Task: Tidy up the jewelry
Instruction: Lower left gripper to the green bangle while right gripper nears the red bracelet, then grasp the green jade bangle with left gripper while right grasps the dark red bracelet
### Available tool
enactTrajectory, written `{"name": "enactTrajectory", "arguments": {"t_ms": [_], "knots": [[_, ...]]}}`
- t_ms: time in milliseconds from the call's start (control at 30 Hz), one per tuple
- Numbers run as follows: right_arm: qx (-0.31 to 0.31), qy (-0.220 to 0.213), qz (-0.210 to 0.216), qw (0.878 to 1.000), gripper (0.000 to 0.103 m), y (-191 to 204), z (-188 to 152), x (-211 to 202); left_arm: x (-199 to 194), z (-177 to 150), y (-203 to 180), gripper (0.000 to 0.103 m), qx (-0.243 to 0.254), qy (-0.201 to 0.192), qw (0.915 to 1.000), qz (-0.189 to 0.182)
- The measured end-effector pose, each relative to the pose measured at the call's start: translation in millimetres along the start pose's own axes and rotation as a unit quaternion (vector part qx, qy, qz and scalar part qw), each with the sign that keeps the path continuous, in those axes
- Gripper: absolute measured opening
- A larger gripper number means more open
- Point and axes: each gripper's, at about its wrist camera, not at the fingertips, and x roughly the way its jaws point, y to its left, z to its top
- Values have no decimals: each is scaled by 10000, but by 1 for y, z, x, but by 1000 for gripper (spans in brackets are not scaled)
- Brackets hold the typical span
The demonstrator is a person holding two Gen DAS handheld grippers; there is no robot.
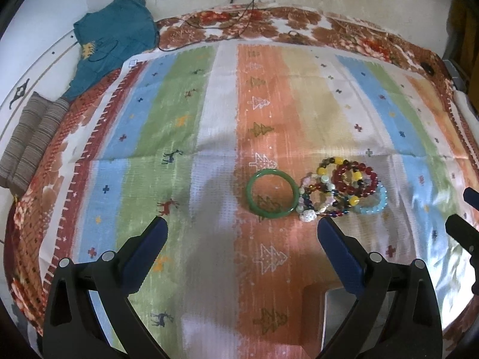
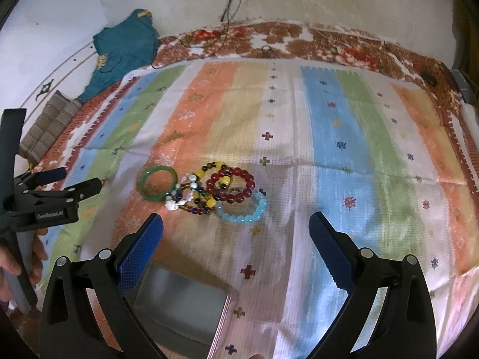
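A green bangle (image 1: 271, 192) (image 2: 158, 183) lies flat on the striped cloth. Touching its right side is a heap of bead bracelets: a dark red one (image 1: 355, 180) (image 2: 231, 184), a multicoloured one with yellow beads (image 1: 323, 193) (image 2: 197, 193) and a pale blue one (image 1: 374, 202) (image 2: 243, 211). My left gripper (image 1: 242, 227) hovers open just short of the bangle. My right gripper (image 2: 236, 224) is open too, just short of the blue bracelet. A grey open tin (image 2: 182, 305) (image 1: 335, 323) sits near the front edge, under the right gripper.
A striped cloth (image 1: 209, 119) (image 2: 329, 119) covers a floral blanket (image 1: 269, 24). At the back left lie a teal garment (image 1: 113, 42) (image 2: 122, 48) and a folded striped cloth (image 1: 30, 140). Cables (image 1: 245, 6) hang at the wall. A hand (image 2: 18, 257) holds the left gripper.
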Motion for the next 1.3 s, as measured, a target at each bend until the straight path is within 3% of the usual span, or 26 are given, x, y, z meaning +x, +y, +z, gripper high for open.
{"name": "enactTrajectory", "arguments": {"t_ms": [233, 533, 667, 900, 1000, 1300], "knots": [[88, 205, 54, 9997, 99, -4, 6, 21, 22, 3, 2, 98, 201, 103, 9997, -32], [205, 419, -6, 9989, 99, -10, 14, 48, 61, 8, 18, 97, -96, 433, 9990, -109], [172, 507, -28, 9986, 99, -11, 17, 61, 76, 9, 25, 97, -346, 655, 9968, -307], [269, 660, -76, 9974, 99, -17, 22, 83, 90, 13, 25, 97, -471, 698, 9960, -290], [250, 732, -271, 9966, 99, -19, 24, 91, 95, 15, 24, 94, -454, 720, 9960, -276], [337, 909, -304, 9948, 96, -28, 27, 114, 111, 18, 16, 82, -224, 832, 9959, -271]]}}
